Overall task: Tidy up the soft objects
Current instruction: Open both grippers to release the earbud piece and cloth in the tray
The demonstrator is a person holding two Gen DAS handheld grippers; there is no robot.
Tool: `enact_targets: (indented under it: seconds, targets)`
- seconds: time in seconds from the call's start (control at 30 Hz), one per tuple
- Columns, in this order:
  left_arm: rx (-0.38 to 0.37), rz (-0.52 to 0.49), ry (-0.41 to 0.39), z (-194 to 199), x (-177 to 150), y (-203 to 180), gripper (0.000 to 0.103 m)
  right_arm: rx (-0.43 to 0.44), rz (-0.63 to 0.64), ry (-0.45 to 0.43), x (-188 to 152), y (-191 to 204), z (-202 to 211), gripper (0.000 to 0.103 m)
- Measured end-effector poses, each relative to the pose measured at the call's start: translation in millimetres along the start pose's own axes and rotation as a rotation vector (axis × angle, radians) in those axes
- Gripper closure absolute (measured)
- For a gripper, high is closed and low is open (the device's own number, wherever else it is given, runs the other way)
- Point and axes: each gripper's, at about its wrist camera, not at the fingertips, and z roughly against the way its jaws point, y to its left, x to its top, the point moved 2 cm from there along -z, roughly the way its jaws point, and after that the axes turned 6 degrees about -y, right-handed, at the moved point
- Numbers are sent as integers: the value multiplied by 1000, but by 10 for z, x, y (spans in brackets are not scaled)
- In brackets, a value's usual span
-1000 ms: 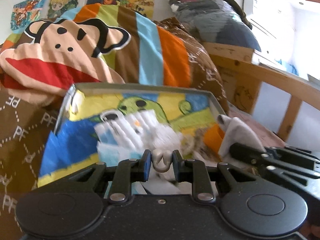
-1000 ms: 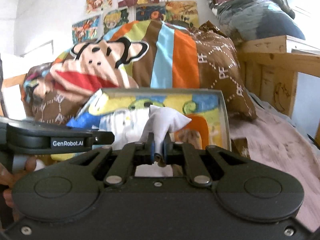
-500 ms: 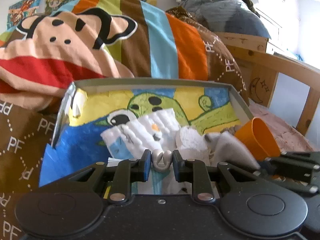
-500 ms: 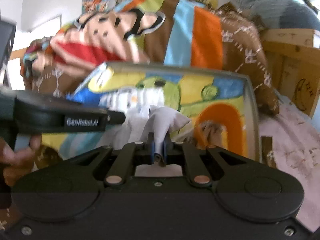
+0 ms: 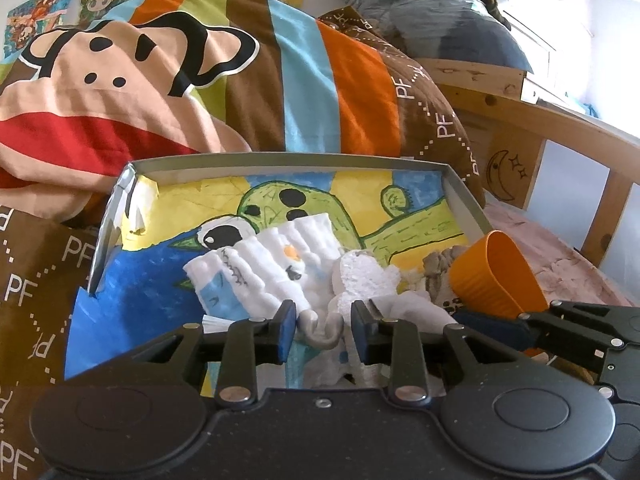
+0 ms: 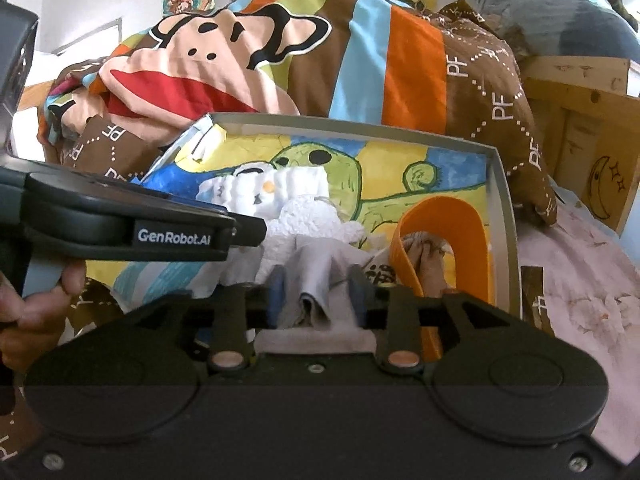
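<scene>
- the left wrist view shows the left gripper with its fingers apart, a curled grey bit of cloth lying loose between them, touching neither pad.
- the right wrist view shows the right gripper also spread, a folded grey sock lying in the gap; whether either pad touches it is hard to tell.
- only the right view shows the person's hand on the left gripper's handle.
- both views show the tray on the bed, with the soft things piled toward its near edge: a white ribbed sock and a white fluffy sock.
- an orange cup lies tipped by the tray's near right corner; the right view looks into its mouth, where something brownish sits, too unclear to name.
- the tray's near edge is hidden behind both gripper bodies.
- the striped blanket rises behind the tray's far edge.
</scene>
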Motion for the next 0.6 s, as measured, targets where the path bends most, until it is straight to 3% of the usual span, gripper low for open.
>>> enact_targets:
  seconds: [0.23, 0.33, 0.6]
  targets:
    - [1, 19, -27, 96, 123, -4, 66, -3, 26, -39, 107, -11, 128, 53]
    - [13, 23, -60, 212, 205, 9, 59, -3, 11, -65, 188, -46, 211, 50]
    - [63, 15, -181, 723, 407, 59, 38, -1, -35, -144, 425, -125, 543, 27]
